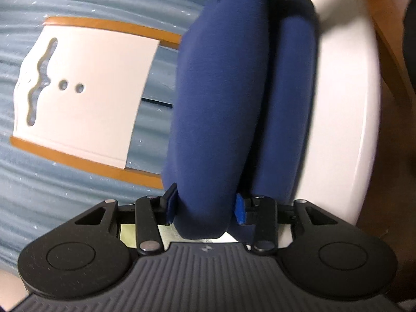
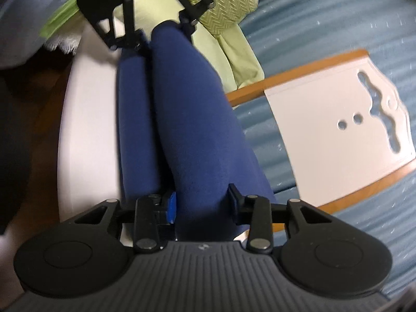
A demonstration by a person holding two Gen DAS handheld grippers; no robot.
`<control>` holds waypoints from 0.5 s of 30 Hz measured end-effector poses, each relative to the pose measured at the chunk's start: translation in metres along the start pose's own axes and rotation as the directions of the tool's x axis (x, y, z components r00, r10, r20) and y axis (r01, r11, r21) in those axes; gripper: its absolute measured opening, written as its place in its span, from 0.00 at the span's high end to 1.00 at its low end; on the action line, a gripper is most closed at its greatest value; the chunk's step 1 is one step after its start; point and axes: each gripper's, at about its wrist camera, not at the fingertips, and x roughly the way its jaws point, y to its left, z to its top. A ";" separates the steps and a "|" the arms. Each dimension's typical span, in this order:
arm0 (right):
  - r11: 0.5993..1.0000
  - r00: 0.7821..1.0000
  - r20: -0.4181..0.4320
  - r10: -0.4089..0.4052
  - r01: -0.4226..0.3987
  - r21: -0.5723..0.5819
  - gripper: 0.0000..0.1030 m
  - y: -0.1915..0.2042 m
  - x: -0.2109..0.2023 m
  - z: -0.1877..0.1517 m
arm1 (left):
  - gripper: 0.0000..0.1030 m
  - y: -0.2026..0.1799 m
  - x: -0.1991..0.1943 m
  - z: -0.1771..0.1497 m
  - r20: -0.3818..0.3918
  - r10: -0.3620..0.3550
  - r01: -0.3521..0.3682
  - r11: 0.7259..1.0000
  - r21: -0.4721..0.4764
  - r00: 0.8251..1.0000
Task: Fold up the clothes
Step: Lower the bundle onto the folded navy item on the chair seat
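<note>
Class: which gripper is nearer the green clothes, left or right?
Left. In the right wrist view, the left gripper sits at the navy garment's far end, beside the green clothes. The right gripper grips the near end, farther away.

Garment (image 1: 221,109) clamped in my jaws: solid navy blue, no print, matte. Same navy in right wrist view (image 2: 187,119).

My left gripper (image 1: 205,208): black linkages, grey ribbed body, bright blue pad on one finger. My right gripper (image 2: 201,205): same black and grey, blue pad also.

Board (image 1: 83,91) beyond: white panel, orange-brown strips along two edges. Surface under it (image 1: 78,0): pale grey-blue, ribbed lines, white flecks.

Rounded tabletop (image 1: 345,104): white.

Cloth (image 2: 228,7) in right view: yellow-green herringbone weave; plain pale-green piece (image 2: 244,59) just beside it.
</note>
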 end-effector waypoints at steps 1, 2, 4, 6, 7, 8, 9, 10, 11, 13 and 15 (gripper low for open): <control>1.000 1.000 0.001 -0.005 0.005 -0.006 0.68 0.000 0.002 0.000 | 0.53 0.002 0.000 -0.001 -0.003 0.011 -0.011 1.000 -0.002 1.000; 1.000 1.000 0.002 -0.011 0.011 -0.012 0.68 0.000 0.003 0.000 | 0.53 0.006 0.004 0.000 -0.012 0.016 -0.017 1.000 -0.017 1.000; 0.999 1.000 0.005 -0.021 0.021 -0.025 0.68 0.000 0.006 0.000 | 0.54 0.006 0.014 0.003 -0.028 -0.017 0.017 0.999 -0.027 0.999; 0.999 0.999 0.007 -0.031 0.031 -0.038 0.68 0.000 0.009 0.000 | 0.55 0.000 0.011 -0.002 -0.024 -0.013 0.013 1.000 0.004 1.000; 0.998 1.000 -0.001 -0.013 0.013 -0.065 0.67 0.010 0.011 -0.005 | 0.55 0.001 0.002 -0.007 -0.017 -0.015 0.014 1.000 -0.004 1.000; 0.996 1.000 -0.009 0.003 -0.004 -0.091 0.66 0.020 0.013 -0.009 | 0.54 0.002 -0.008 -0.012 -0.008 -0.017 0.017 1.000 -0.013 1.000; 0.995 1.000 -0.003 -0.009 0.008 -0.100 0.66 0.024 0.012 -0.012 | 0.53 0.003 -0.011 -0.013 -0.007 -0.016 0.016 1.000 -0.018 1.000; 0.995 1.000 -0.001 -0.016 0.016 -0.097 0.65 0.025 0.011 -0.013 | 0.52 0.004 -0.013 -0.014 -0.006 -0.015 0.015 1.000 -0.023 1.000; 0.997 1.000 -0.004 -0.021 0.020 -0.075 0.64 0.022 0.008 -0.014 | 0.50 0.008 -0.013 -0.015 -0.006 -0.021 0.020 0.999 -0.047 1.000; 0.998 1.000 -0.014 -0.028 0.027 -0.051 0.61 0.018 0.003 -0.013 | 0.49 0.017 -0.018 -0.019 -0.007 -0.037 0.035 0.992 -0.122 0.999; 0.999 0.999 -0.017 -0.028 0.027 -0.034 0.58 0.017 -0.009 -0.015 | 0.48 0.029 -0.031 -0.030 -0.005 -0.067 0.064 0.962 -0.264 0.998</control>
